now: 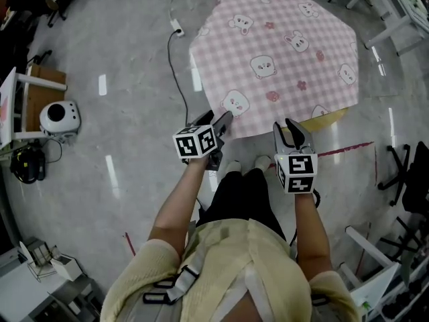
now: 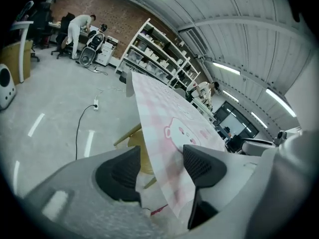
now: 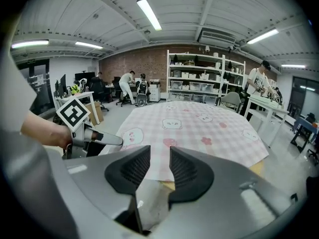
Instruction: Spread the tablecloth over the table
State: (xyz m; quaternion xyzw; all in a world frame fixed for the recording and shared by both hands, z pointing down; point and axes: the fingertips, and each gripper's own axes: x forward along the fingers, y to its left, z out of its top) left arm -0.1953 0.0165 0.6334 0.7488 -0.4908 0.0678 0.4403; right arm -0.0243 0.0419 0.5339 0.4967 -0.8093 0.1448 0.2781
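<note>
**A:** How will the tablecloth handle?

**B:** Light and limp, I'd judge, and likely to slide. It lies over the table, with its near hem hanging in front of you. Take it at that hem, out toward the corners.

**A:** And the grippers?

**B:** Your left gripper stands wide open with the hem between its jaws, unpinched. Your right gripper gapes less and holds nothing; the hem is just ahead of it.

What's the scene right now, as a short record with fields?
Tablecloth: pink checked with bear prints, lying flat over the table
Table: bare yellow edge showing at the near right
Left gripper: open, cloth's hanging edge between its jaws, not pinched
Right gripper: open, empty, at the cloth's near edge
Floor: power strip and black cable left of the table
</note>
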